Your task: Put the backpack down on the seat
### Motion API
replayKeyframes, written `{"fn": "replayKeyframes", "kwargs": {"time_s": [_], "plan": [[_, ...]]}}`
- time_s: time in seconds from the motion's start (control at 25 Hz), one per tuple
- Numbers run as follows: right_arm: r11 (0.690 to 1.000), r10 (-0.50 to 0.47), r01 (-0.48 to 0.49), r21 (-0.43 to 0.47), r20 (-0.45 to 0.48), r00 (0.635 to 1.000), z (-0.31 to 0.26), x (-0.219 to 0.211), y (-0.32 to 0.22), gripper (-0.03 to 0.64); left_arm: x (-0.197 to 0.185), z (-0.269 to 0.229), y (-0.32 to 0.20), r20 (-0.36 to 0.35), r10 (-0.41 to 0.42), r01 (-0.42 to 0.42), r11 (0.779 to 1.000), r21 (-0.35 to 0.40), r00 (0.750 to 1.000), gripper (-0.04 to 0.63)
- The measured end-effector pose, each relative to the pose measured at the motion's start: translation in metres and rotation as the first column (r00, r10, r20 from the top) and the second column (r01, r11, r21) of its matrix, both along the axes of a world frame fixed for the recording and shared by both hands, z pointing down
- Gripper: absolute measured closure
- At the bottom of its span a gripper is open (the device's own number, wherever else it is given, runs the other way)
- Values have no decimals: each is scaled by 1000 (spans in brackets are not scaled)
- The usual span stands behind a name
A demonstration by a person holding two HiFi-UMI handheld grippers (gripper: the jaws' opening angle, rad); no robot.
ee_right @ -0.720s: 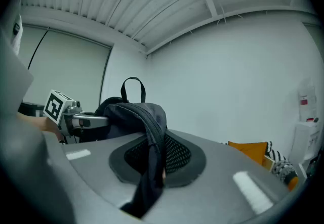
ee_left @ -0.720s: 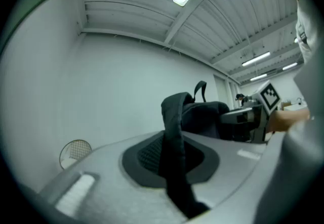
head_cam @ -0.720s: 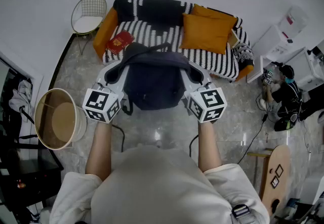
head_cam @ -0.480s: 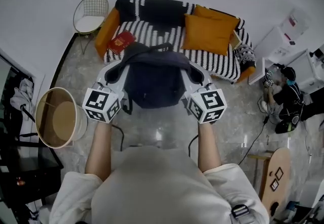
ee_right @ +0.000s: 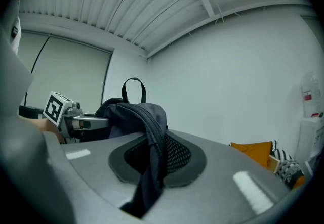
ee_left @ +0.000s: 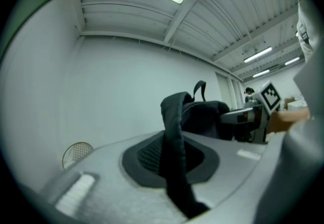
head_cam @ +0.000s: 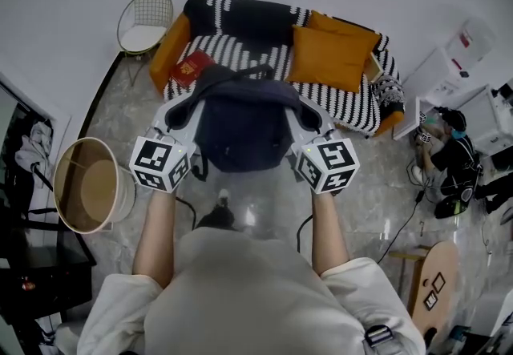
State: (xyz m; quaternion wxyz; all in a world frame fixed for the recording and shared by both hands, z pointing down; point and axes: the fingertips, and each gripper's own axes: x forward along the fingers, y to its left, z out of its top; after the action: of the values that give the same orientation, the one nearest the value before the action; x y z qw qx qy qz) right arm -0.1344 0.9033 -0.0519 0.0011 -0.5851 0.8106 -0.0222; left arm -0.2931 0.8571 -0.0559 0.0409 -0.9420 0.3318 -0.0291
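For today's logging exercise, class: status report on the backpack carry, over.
Left tool, right tool: each shut on a strap. Backpack hangs between them, not yet on sofa. Red book, orange cushions on seat.

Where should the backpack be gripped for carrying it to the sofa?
By the shoulder straps, one gripper from each side. They're thin flat bands that fit shut jaws; the left gripper and right gripper each pinch one, and the backpack hangs centred between them.

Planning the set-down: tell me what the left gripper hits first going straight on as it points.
Probably the white wall behind the striped sofa: the left gripper, shut on the backpack strap, looks level and aimed above the seat.
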Motion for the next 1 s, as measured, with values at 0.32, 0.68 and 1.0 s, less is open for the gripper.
{"fn": "replayKeyframes", "kwargs": {"time_s": [0.32,0.68,1.0], "plan": [[1000,4,-2,-32,48,999,17,22,-36,583,21,17,-35,-4,15,-15,1000,-10,1000,563],[999,15,-13,-38,31,999,23,49,-115,584,52,22,-121,-13,32,-33,999,-16,999,563],[999,23,-21,-43,40,999,23,69,-198,584,74,23,-209,-7,57,-57,998,-37,998,563]]}}
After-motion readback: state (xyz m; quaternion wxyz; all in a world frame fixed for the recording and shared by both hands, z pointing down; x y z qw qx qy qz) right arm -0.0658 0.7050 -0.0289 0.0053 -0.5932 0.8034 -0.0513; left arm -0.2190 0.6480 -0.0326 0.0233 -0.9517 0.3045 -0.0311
